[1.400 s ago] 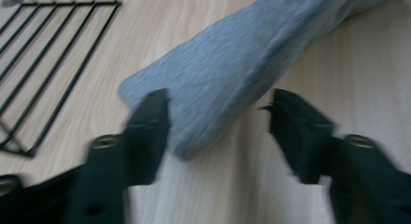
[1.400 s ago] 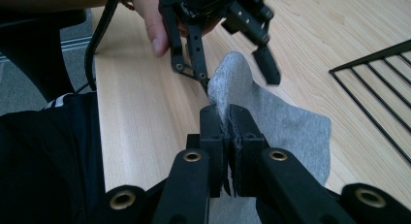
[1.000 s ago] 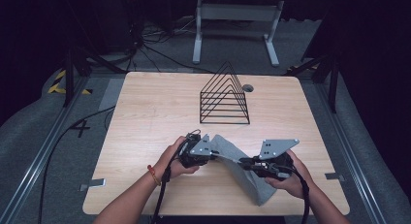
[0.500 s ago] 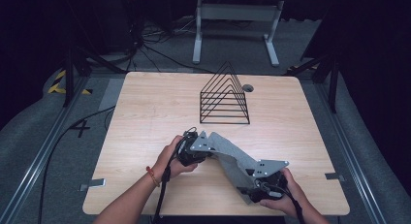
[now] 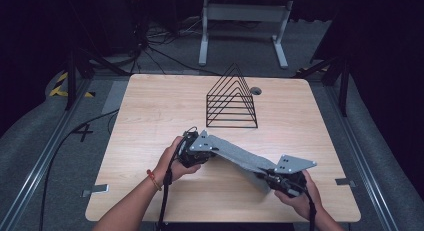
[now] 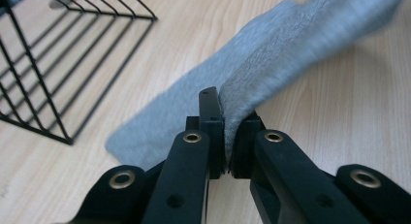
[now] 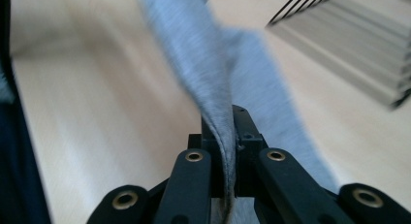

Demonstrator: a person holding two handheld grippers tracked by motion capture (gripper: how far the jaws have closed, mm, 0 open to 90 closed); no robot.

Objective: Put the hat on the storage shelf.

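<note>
A long grey felt-like cloth (image 5: 240,158) is stretched above the near half of the light wooden table (image 5: 150,116), pinched at each end: the left gripper (image 5: 192,152) is closed on one end, the right gripper (image 5: 285,181) on the other. A black wire rack of triangular frames (image 5: 231,98) is seen farther back, apart from the cloth. Dark floor, cables and a white metal stand (image 5: 242,21) surround the table. Since half a second ago, the right end has been drawn farther right, and the cloth is pulled straighter.
</note>
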